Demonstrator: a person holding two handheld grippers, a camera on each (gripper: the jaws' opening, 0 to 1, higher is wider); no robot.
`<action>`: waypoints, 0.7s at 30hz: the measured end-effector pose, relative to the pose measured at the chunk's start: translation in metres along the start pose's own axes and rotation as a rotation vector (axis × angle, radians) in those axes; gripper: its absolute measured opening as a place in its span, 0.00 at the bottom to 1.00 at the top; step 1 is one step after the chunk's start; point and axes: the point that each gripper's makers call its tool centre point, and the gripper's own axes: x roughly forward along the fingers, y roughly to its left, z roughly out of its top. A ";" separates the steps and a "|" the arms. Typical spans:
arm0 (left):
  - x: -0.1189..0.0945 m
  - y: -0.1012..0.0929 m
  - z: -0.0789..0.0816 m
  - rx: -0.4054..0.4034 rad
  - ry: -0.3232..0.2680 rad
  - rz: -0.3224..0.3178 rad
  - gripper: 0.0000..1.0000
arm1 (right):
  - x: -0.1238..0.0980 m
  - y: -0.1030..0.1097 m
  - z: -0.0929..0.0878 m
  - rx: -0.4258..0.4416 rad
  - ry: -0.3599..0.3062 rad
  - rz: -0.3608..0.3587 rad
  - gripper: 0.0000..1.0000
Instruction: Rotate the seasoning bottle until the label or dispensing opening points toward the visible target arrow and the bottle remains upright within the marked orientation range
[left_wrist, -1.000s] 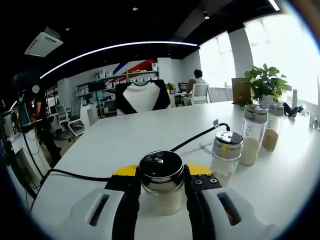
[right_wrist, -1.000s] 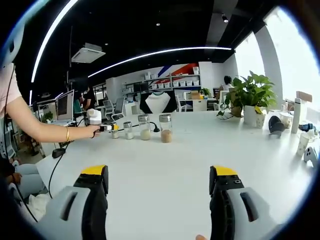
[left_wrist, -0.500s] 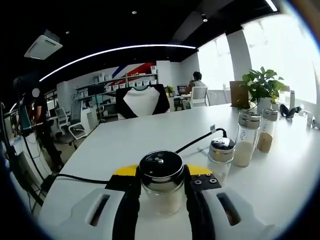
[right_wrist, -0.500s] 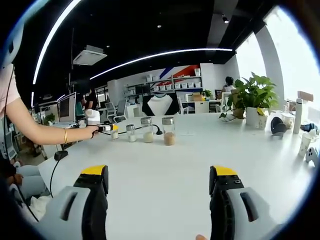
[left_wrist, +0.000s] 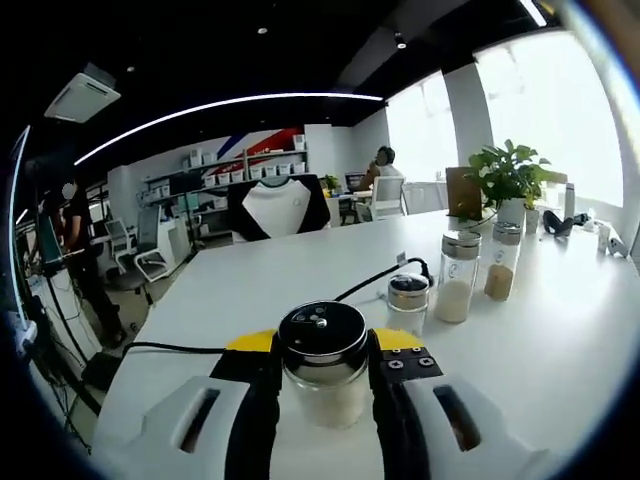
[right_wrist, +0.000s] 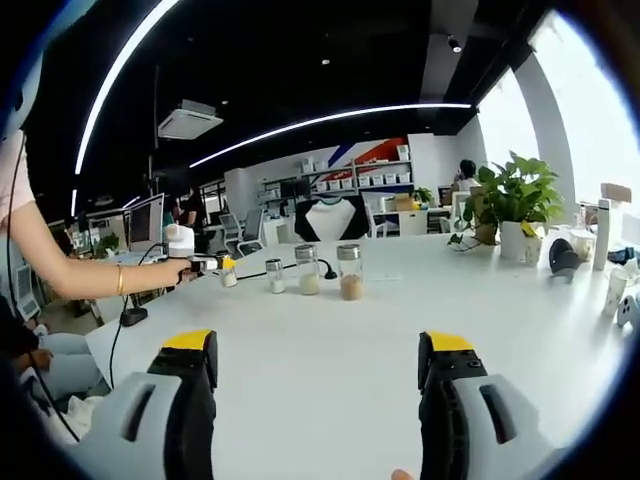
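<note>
The left gripper (left_wrist: 322, 385) has its fingers closed on the seasoning bottle (left_wrist: 322, 362), which stands upright on the white worktop (left_wrist: 560, 340), long axis vertical; so the turning step seems in hand. No arrow or label shows, so its facing cannot be told. The right gripper (right_wrist: 318, 385) hangs wide open and empty.

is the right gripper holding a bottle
No, the right gripper stands open over bare white table, with nothing between its jaws.
</note>
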 end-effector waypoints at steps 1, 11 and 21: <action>-0.005 -0.001 0.000 0.003 0.001 -0.001 0.35 | -0.001 0.001 0.000 -0.003 -0.003 0.003 0.83; -0.050 -0.013 -0.007 -0.017 -0.014 -0.007 0.35 | -0.005 0.007 0.002 -0.009 -0.019 0.036 0.82; -0.096 -0.024 -0.022 -0.020 -0.003 -0.020 0.35 | -0.009 0.021 0.004 -0.011 -0.027 0.071 0.82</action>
